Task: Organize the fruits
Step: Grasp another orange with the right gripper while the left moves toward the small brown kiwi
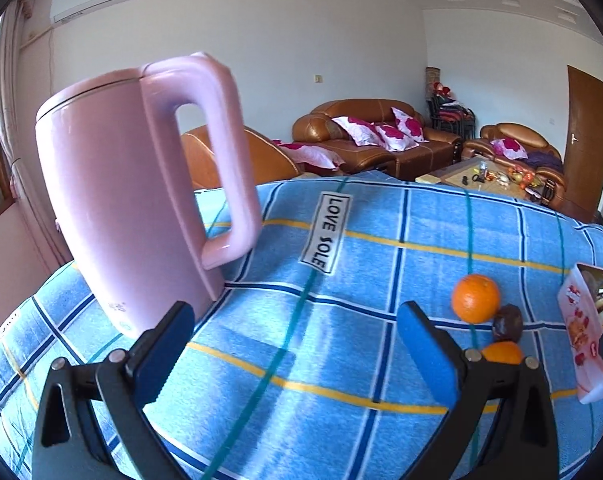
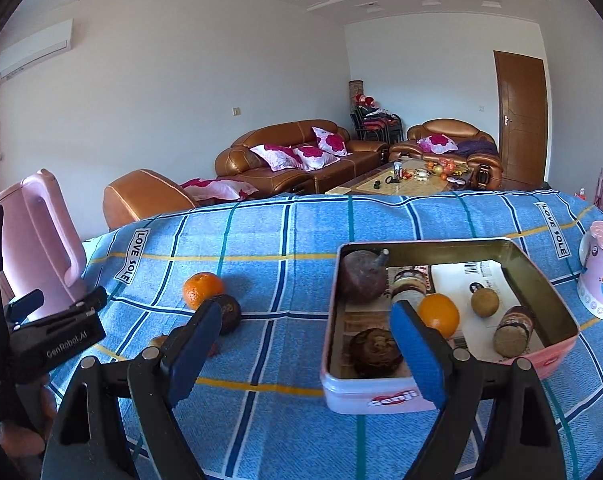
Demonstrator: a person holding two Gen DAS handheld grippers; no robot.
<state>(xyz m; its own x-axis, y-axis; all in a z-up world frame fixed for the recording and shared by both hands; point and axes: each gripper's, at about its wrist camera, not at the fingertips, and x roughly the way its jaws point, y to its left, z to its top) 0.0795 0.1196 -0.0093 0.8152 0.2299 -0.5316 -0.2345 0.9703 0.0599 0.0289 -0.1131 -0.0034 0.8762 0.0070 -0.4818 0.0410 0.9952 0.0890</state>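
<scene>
A pink tin box (image 2: 381, 398) on the blue checked cloth holds an orange (image 2: 438, 314), a dark round fruit (image 2: 361, 276), another dark fruit (image 2: 375, 354), a brownish fruit (image 2: 484, 302) and small jars. Loose on the cloth to its left lie an orange (image 2: 202, 289), a dark fruit (image 2: 227, 312) and a partly hidden orange fruit (image 1: 501, 353). The loose orange (image 1: 475, 298) and dark fruit (image 1: 508, 322) also show in the left wrist view, with the tin (image 1: 581, 332) at the right edge. My right gripper (image 2: 305, 354) is open and empty before the tin. My left gripper (image 1: 295, 354) is open and empty above the cloth.
A tall pink kettle (image 1: 141, 196) stands at the left of the table; it also shows in the right wrist view (image 2: 41, 240). A pink cartoon cup (image 2: 601, 268) stands right of the tin. The table's far edge (image 2: 341, 198) drops to sofas and a coffee table.
</scene>
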